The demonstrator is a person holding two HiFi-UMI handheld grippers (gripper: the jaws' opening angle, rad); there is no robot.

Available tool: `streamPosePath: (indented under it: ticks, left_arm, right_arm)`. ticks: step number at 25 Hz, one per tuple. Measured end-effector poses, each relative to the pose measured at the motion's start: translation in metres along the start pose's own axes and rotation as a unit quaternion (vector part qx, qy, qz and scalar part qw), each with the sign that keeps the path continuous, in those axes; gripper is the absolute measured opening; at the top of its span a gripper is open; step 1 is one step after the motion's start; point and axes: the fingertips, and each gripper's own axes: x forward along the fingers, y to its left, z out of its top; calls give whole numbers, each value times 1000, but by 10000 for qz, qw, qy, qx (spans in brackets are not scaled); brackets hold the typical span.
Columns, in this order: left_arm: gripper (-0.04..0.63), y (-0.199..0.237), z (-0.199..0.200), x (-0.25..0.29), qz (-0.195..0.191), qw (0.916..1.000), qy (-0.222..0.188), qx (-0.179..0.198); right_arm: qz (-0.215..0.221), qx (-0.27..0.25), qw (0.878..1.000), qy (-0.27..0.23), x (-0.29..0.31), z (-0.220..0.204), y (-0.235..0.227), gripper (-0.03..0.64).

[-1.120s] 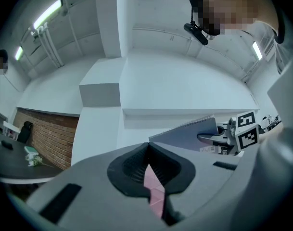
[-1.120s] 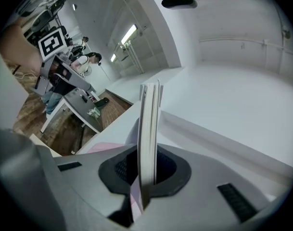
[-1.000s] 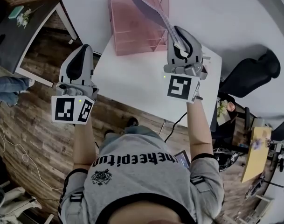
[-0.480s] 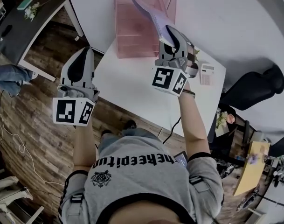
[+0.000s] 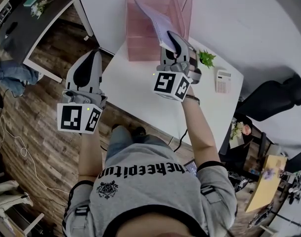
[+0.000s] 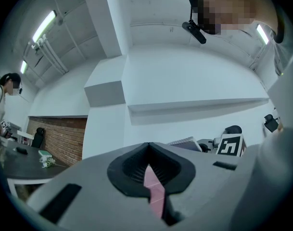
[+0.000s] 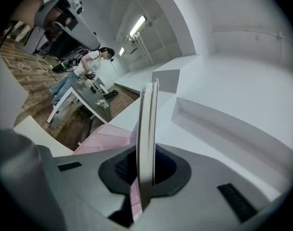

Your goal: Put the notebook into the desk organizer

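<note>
A pink see-through desk organizer (image 5: pixel 139 31) stands at the far side of the white table (image 5: pixel 135 90). My right gripper (image 5: pixel 173 42) is shut on the near edge of a pale purple notebook (image 5: pixel 156 21), which tilts up and away over the organizer's right half. In the right gripper view the notebook (image 7: pixel 147 124) stands edge-on between the jaws of that gripper (image 7: pixel 146 154), with the organizer (image 7: pixel 105 137) below it to the left. My left gripper (image 5: pixel 86 75) hangs over the floor off the table's left edge; in its own view this gripper (image 6: pixel 147 147) is shut and holds nothing.
A small potted plant (image 5: pixel 206 59) and a calculator (image 5: pixel 223 81) sit on the table to the right of my right gripper. A black chair (image 5: pixel 274 100) stands at the right, a dark desk (image 5: pixel 34 31) at the far left. A person (image 7: pixel 91 61) stands by that desk.
My right gripper has carried the notebook left and farther in, so it now hangs over the organizer. The left gripper has barely moved.
</note>
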Motion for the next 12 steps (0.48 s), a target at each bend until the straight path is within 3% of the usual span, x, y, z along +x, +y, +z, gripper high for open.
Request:
streamPosePath:
  ticks: [12]
  left_arm:
    - [3, 31, -7, 20, -82, 10000, 44, -25]
  right_arm:
    - [236, -290, 9986, 384, 49, -12, 29, 32]
